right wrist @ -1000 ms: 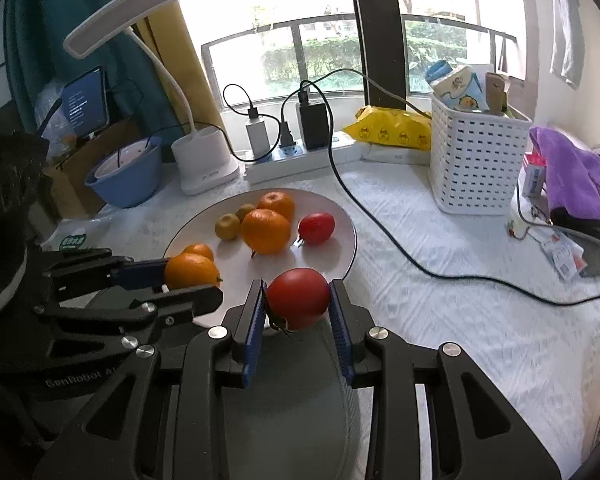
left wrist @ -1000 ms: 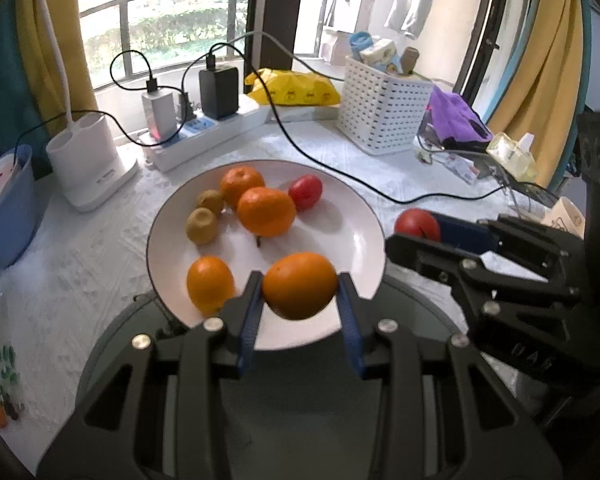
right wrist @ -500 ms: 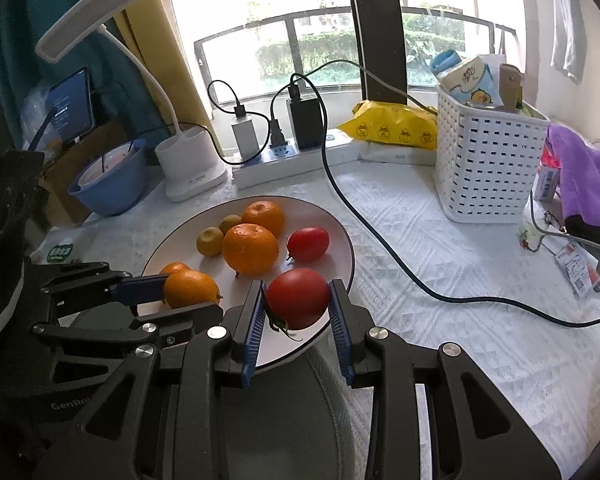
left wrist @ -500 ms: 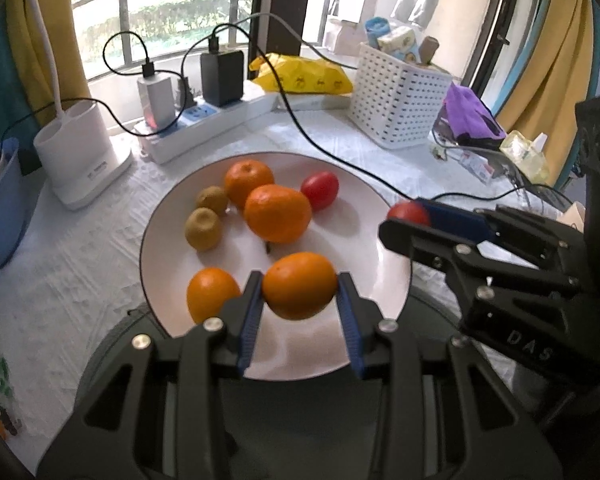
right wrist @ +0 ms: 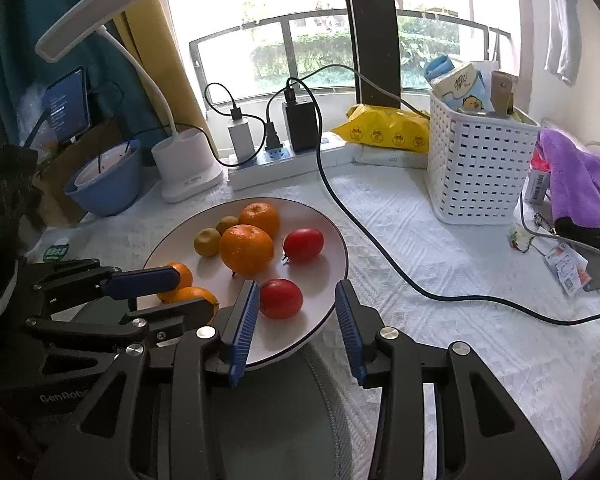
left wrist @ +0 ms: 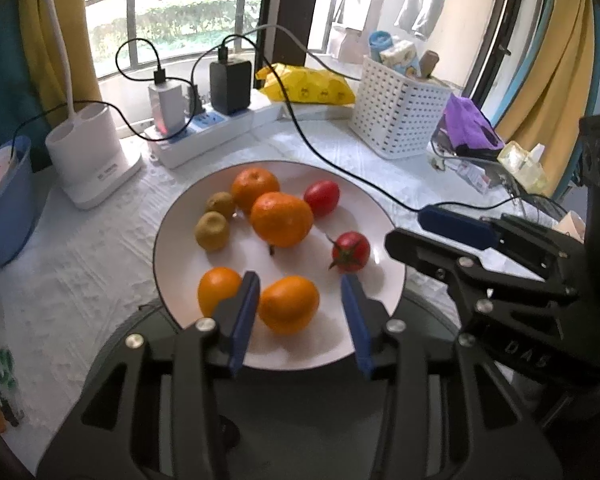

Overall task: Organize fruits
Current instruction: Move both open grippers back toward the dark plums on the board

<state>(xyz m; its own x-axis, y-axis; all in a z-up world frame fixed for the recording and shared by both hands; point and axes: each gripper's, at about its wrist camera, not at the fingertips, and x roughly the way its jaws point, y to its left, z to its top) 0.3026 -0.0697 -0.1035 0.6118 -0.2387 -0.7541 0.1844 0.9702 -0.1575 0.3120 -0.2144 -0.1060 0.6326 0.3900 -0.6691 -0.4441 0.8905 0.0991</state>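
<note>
My left gripper and right gripper are opening, releasing the round orange mandarin and round red tomato onto the white round plate's near edge. Next I should withdraw both.

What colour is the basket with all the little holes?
White. The basket shows best in the right wrist view, standing on the table right of the plate.

Black cable beside plate; tabletop beyond bare.
</note>
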